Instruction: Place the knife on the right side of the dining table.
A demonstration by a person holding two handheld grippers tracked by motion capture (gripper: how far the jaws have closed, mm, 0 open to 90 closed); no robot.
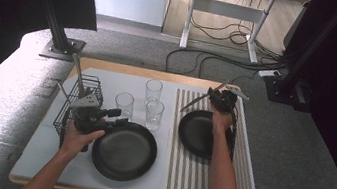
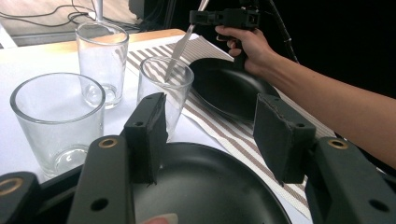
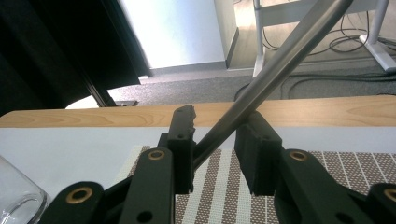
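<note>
My right gripper [image 1: 219, 98] hovers over the far edge of a small black plate [image 1: 199, 132] and is shut on a table knife [image 1: 195, 102]. The knife is tilted, its blade pointing down-left toward the glasses. In the right gripper view the knife's steel handle [image 3: 280, 60] crosses slantwise between the jaws of my right gripper [image 3: 217, 149]. My left gripper [image 1: 116, 117] is open at the far-left rim of a large black plate [image 1: 124, 156]. In the left gripper view my left gripper [image 2: 215, 135] has wide jaws with nothing between them, above that plate [image 2: 210, 191].
Three clear glasses [image 1: 153, 91] [image 1: 124, 104] [image 1: 154, 114] stand between the two grippers. A black wire basket [image 1: 76, 106] holding utensils sits at the left edge. The small plate lies on a striped placemat [image 1: 185, 173]. The table's wooden far edge [image 3: 93, 119] runs behind.
</note>
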